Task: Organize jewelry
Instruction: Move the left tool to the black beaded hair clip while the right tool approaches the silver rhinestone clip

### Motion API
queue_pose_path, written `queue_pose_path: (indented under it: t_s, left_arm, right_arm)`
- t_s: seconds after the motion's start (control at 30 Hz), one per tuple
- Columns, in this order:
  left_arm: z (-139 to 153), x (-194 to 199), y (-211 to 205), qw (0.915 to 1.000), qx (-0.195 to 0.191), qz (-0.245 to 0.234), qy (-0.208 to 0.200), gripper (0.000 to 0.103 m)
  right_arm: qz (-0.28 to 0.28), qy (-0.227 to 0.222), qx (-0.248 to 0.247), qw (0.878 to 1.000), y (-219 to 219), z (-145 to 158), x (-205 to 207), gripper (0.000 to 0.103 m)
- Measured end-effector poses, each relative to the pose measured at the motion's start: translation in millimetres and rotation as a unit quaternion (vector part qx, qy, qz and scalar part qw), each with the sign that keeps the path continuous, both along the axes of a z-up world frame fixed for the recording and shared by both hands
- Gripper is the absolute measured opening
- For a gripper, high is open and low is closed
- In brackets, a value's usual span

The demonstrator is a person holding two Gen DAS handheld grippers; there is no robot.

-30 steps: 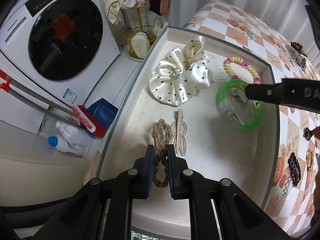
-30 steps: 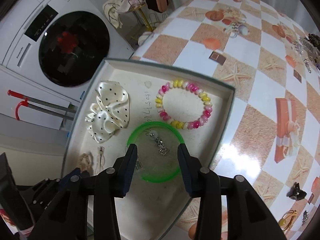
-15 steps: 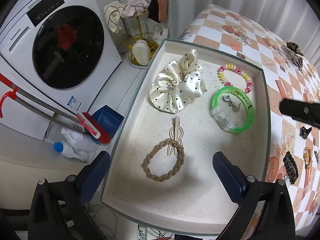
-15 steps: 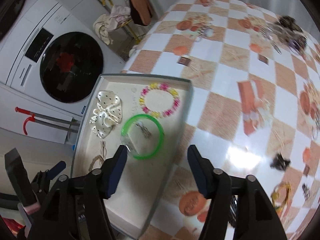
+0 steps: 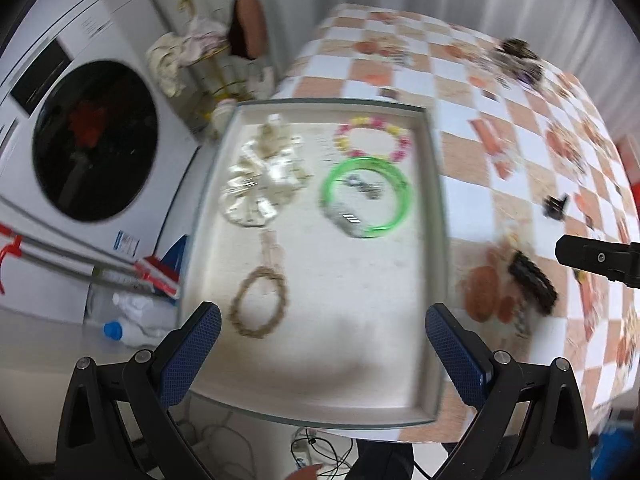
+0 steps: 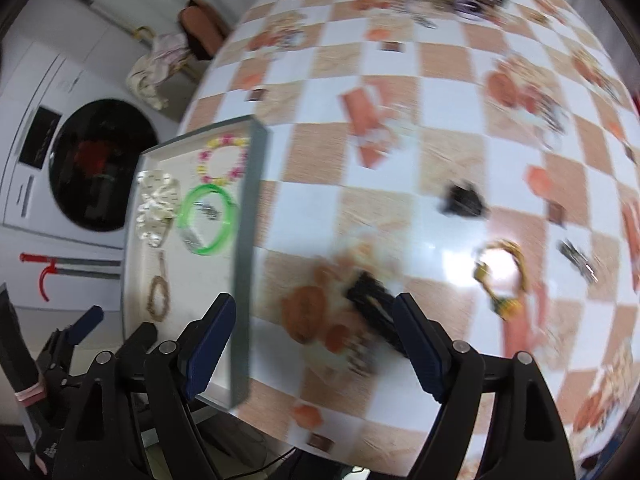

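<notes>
Leftmost, beyond the table edge, stands a washer (image 5: 92,140). Beside it, the tray (image 5: 434,240) sits on the checked table (image 6: 400,120) and now holds five pieces: a scrunchie (image 5: 260,184), a beige clip (image 5: 272,244) and a braided tie (image 5: 260,304) on its left half, and a bead bracelet (image 5: 374,140) and a green bangle (image 5: 366,196) on its right.

What has changed: a second ago the left gripper (image 5: 322,316) was clamped on the braided tie. It has since let go, and the tie has sprung back to a round loop on the tray floor. The jaws now stand fully apart above the near half of the tray with nothing between them; the tie lies just beyond the left finger, apart from it. The bangle, which the right gripper (image 6: 314,308) straddled a second ago, also lies free in the tray. Two pieces are thus judged delivered, and both grippers are free for the next pick.

Further right, the right gripper has crossed the tray rim to the open table. Its jaws are opening and grip nothing. A black clip (image 6: 372,304) lies on the table between the fingers, close to the right one and partly hidden by it; blur prevents telling whether they touch. This clip is judged the likely next pick. A small dark claw clip (image 6: 464,200) and a yellow piece (image 6: 504,280) lie beyond and to the right, well outside the jaws.
</notes>
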State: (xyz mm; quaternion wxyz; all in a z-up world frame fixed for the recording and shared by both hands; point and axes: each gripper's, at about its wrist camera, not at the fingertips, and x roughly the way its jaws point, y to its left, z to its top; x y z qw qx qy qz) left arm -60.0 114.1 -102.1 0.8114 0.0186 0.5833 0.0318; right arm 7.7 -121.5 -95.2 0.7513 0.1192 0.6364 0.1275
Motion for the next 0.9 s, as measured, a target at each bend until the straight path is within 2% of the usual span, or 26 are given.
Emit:
queue_pose_path:
  t_s: [0.23, 0.47, 0.67, 0.9]
  left_arm:
    - [2, 10, -43, 0.9989, -0.017, -0.041, 0.016, 0.103]
    - [-3, 18, -102, 0.9967, -0.027, -0.067, 0.039, 0.103]
    - [-15, 23, -131, 0.9954, -0.049, -0.042, 0.071, 0.103]
    - [-40, 26, -143, 0.99, -0.081, 0.027, 0.112, 0.103]
  right_arm:
    - [-0.059, 0.019, -0.031, 0.998, -69, -4, -17, 0.083]
    - [-0.084, 0.035, -0.052, 0.994, -127, -14, -24, 0.083]
    - [-0.075, 0.043, -0.075, 0.993, -164, -23, -22, 0.083]
    - [-0.04, 0.042, -0.108, 0.992, -189, -38, -12, 0.083]
